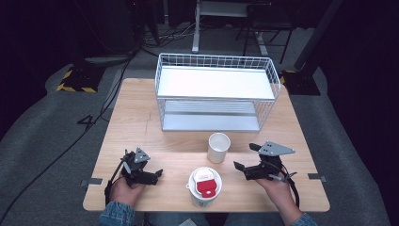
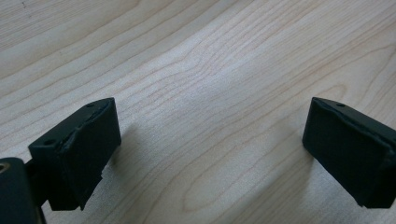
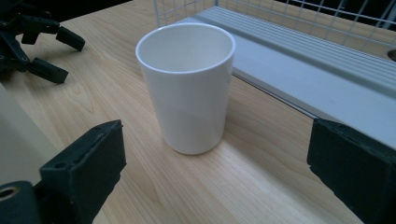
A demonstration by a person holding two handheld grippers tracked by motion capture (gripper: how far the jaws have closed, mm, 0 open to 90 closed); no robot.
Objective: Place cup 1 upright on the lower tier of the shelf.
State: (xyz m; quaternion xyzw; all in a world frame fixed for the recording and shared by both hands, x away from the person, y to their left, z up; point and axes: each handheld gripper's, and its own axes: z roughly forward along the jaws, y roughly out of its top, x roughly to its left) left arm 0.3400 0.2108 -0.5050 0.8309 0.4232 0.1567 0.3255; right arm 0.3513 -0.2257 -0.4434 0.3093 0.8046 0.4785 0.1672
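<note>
Nearest the high camera, a lidded cup (image 1: 204,187) with a red tab on its white lid stands at the table's (image 1: 141,122) near edge, between the left gripper (image 1: 159,173) and the right gripper (image 1: 244,161). Both grippers have their jaws spread wide with nothing between them, the left one low over bare wood and the right one turned toward the white cup (image 3: 187,84), which stands upright and looks empty, though its bottom is hard to see. That cup sits apart from the right gripper, just in front of the wire rack (image 1: 216,92).
</note>
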